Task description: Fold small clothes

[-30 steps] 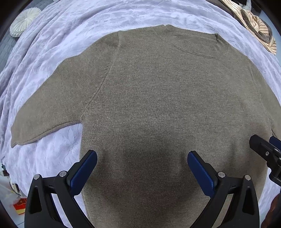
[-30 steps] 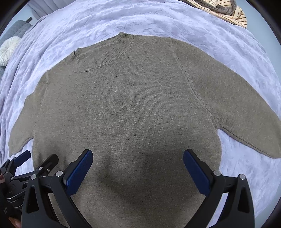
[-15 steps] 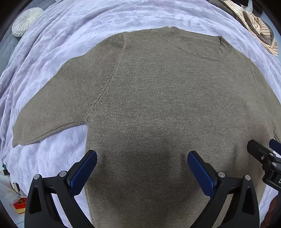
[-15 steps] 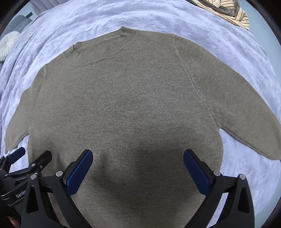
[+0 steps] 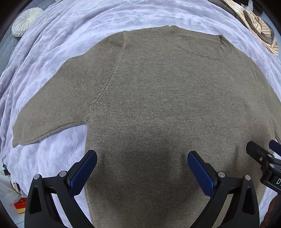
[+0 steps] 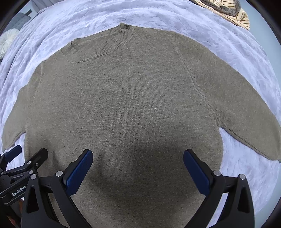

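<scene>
Grippers are hanging nearest the lens, side by side over the lower body of the sweater (image 5: 158, 105). Left gripper (image 5: 142, 165) is showing its blue pads spread wide apart, nothing between them, and its shadow is falling on the knit just beyond. Right gripper (image 6: 137, 164) is standing the same way, pads well apart and gripping nothing, with a like shadow under it. Each one is also peeking into the other's view at the near edge.

Moving outward, the sweater is lying flat and face up on the blanket (image 5: 123, 15), its hem toward the grippers and running out of view below. Both sleeves are stretching out sideways onto the blanket: the left sleeve (image 5: 58, 103) and the right sleeve (image 6: 245, 108), neither one turned in over the body. Farther off, the collar (image 6: 105, 45) is lying smooth at the far end.

Judging by this, the spreading seems finished and no fold is yet showing, so the whole folding is still waiting: sleeves in, sides over, then hem toward collar.

Beyond the sweater, striped clothes (image 6: 228, 12) are sitting bunched at the blanket's far right corner, and a round cushion (image 5: 26, 21) is resting off the far left
</scene>
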{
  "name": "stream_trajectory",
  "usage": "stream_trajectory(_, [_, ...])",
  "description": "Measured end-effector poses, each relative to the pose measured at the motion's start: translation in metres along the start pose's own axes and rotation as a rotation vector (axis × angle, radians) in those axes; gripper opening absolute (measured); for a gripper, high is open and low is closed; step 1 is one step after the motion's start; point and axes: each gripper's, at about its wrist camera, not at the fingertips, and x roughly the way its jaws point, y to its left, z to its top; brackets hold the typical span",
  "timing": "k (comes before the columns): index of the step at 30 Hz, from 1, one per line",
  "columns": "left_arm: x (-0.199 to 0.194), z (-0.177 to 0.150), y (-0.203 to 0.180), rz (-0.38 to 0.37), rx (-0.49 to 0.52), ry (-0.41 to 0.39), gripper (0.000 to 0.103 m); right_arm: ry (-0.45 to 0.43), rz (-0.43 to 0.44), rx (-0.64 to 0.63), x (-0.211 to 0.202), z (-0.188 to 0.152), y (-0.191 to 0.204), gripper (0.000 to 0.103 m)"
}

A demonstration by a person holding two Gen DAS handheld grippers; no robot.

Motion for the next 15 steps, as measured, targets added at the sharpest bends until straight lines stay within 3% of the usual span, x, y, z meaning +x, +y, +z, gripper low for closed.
stream_trajectory(15, [0.0034, 0.0034, -0.0082, 0.012, 0.004, 0.004, 0.103, 0.005, -0.008, -0.008, -0.0051, -0.0057, 0.0031, 0.102])
